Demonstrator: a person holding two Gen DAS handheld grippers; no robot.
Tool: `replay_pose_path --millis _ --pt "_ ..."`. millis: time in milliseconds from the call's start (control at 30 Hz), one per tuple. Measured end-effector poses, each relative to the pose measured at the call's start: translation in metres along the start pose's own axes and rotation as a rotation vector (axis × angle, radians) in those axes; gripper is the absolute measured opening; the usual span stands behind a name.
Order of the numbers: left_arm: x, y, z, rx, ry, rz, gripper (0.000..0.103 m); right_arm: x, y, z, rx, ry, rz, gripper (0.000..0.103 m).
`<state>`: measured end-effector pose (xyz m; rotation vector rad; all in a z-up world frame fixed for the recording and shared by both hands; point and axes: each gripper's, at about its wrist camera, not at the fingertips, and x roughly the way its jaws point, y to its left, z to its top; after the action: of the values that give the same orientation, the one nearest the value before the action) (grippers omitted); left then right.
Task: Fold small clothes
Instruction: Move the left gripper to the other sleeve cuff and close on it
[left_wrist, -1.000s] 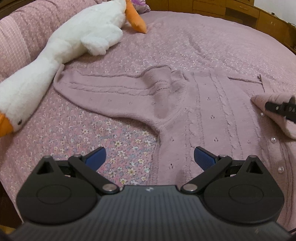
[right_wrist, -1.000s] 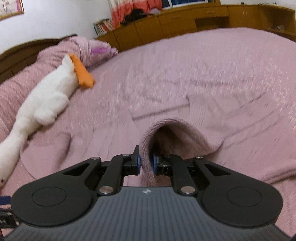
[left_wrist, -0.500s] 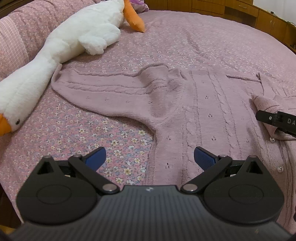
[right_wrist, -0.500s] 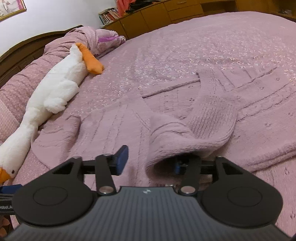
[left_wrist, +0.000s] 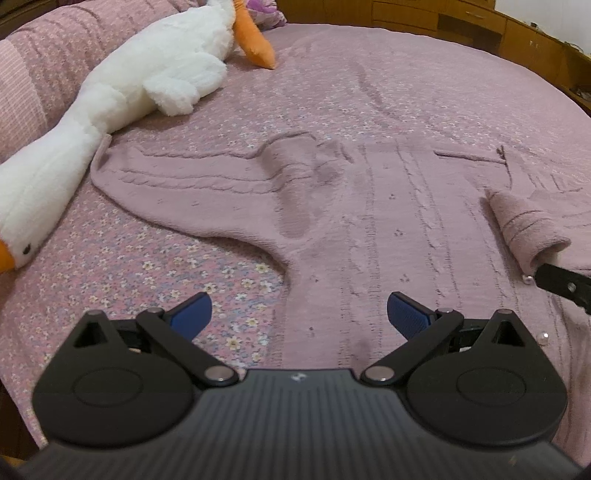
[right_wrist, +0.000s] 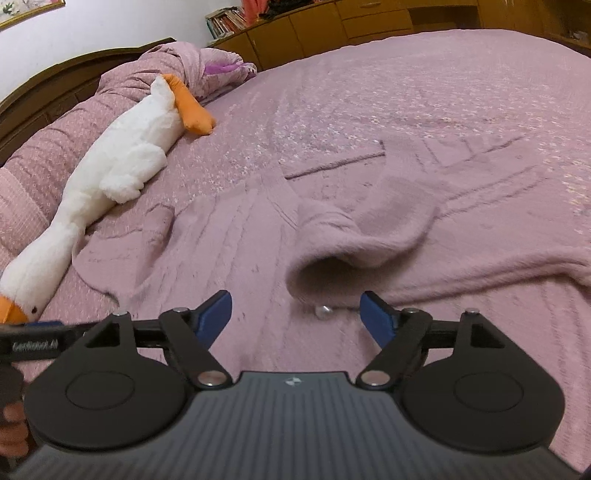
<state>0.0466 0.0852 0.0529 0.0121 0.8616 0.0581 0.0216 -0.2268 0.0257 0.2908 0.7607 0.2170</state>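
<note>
A small pink cable-knit cardigan (left_wrist: 369, 206) lies spread on the bed, its left sleeve (left_wrist: 177, 184) stretched toward the plush goose. Its right sleeve (right_wrist: 369, 229) is folded over the body, the cuff opening facing me in the right wrist view. My left gripper (left_wrist: 299, 314) is open and empty, just above the cardigan's lower left edge. My right gripper (right_wrist: 295, 314) is open and empty, just in front of the folded cuff, by a pearl button (right_wrist: 323, 311). The right gripper's finger also shows in the left wrist view (left_wrist: 561, 284).
A long white plush goose (left_wrist: 122, 96) with an orange beak lies along the left of the floral pink bedspread (left_wrist: 166, 266). It also shows in the right wrist view (right_wrist: 110, 173). Pink bedding (right_wrist: 177, 70) is heaped at the headboard. Wooden cabinets (right_wrist: 332, 22) stand beyond the bed.
My right gripper was shut on the right sleeve's cuff and carried it over the cardigan's body. It has opened and let the cuff drop there. The left gripper stayed open, shifting only slightly.
</note>
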Motion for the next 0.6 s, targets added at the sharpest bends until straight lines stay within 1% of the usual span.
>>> replay_pose_path --millis 133,233,367,433,600 --pt "-0.004 -0.014 0.002 0.027 -0.013 -0.026 0.103 -0.026 -0.018 -0.003 0.002 -0.034 -0.018 0.084" --pt "-0.008 -0.030 0.006 0.055 -0.028 -0.051 0.103 -0.041 -0.036 -0.001 0.040 -0.057 -0.047 0.084" --pt "-0.013 -0.054 0.012 0.102 -0.045 -0.094 0.103 -0.052 -0.061 0.001 0.093 -0.075 -0.102 0.084" --pt "-0.015 -0.067 0.016 0.129 -0.054 -0.113 0.103 -0.056 -0.069 0.001 0.113 -0.082 -0.123 0.084" --pt "-0.019 -0.107 0.025 0.203 -0.088 -0.167 0.103 -0.063 -0.087 0.003 0.138 -0.087 -0.208 0.084"
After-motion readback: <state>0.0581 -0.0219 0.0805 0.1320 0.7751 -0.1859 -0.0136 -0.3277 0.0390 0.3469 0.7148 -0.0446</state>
